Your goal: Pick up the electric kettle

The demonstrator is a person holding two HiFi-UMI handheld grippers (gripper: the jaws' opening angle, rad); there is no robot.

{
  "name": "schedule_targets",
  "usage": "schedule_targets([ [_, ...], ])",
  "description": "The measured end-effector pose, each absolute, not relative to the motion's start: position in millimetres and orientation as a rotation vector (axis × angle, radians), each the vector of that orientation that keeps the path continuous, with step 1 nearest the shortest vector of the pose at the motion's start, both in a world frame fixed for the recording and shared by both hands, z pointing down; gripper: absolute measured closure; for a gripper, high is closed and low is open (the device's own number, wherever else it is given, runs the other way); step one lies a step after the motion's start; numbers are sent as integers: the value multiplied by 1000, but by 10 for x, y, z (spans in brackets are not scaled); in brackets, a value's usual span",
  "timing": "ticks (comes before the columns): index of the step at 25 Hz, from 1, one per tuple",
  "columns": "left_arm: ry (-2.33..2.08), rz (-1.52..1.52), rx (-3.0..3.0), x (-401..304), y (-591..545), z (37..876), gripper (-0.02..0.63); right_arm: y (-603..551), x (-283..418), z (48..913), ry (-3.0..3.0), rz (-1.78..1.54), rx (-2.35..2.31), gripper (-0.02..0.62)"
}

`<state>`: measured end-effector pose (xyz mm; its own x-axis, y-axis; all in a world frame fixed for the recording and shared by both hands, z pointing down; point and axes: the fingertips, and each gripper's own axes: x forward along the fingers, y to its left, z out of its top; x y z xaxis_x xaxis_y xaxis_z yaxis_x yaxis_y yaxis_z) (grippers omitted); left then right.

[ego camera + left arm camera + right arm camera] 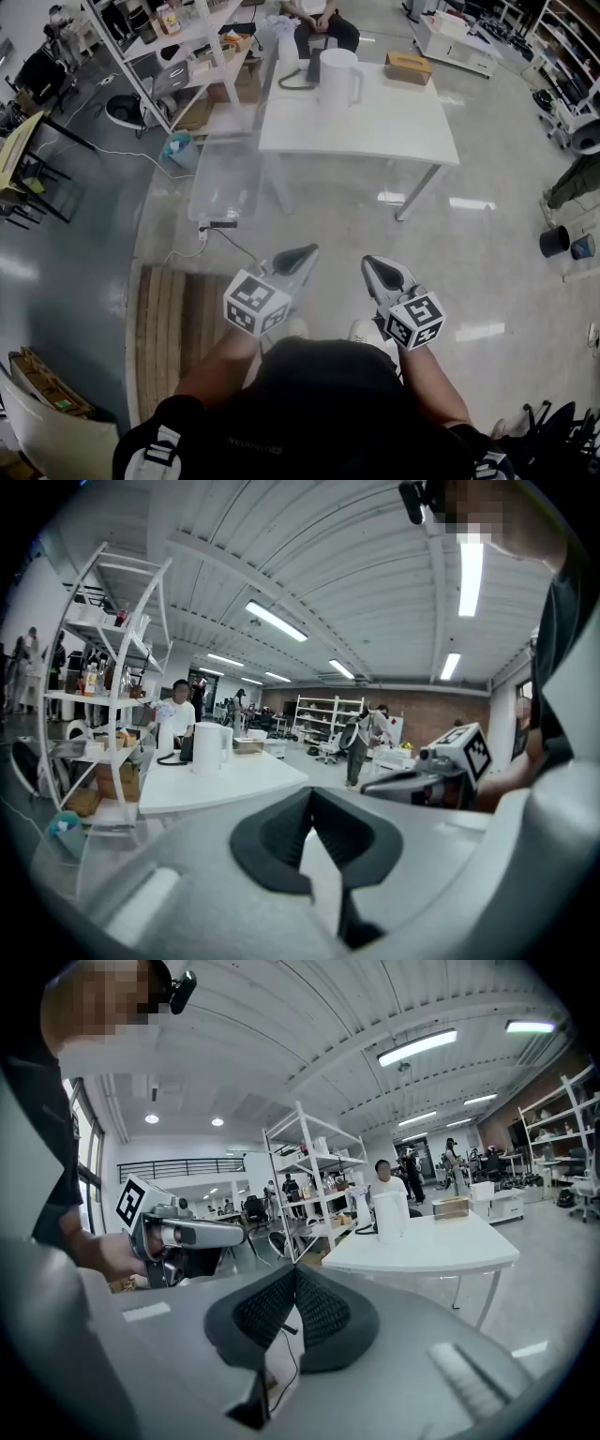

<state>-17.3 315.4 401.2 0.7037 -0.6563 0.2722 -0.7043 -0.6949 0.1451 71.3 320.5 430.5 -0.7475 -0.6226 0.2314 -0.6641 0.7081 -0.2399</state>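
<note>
The person holds both arms out in front of the body, bent at the elbows. Each hand holds a gripper. The left gripper [303,253] and the right gripper [374,263] sit side by side, near each other but not touching. Both point forward and a little bit down at the floor. Their tips lean in toward each other.

The left gripper is closed. Its two jaws meet at the tips and there is nothing between them. The right gripper is closed too, and it holds nothing.

The electric kettle [337,80] is white. It stands up straight on the white table [375,131], far out in front of both grippers. It is well apart from their tips. A brown box [407,67] sits on the table just beside the kettle.
</note>
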Motion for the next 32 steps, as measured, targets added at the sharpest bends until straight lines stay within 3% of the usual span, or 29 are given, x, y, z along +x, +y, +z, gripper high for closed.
schedule_targets([
  [32,-994,271,2679,-1023,3285,4148,603,3431,-157,4359,-2715,446,1142,591],
])
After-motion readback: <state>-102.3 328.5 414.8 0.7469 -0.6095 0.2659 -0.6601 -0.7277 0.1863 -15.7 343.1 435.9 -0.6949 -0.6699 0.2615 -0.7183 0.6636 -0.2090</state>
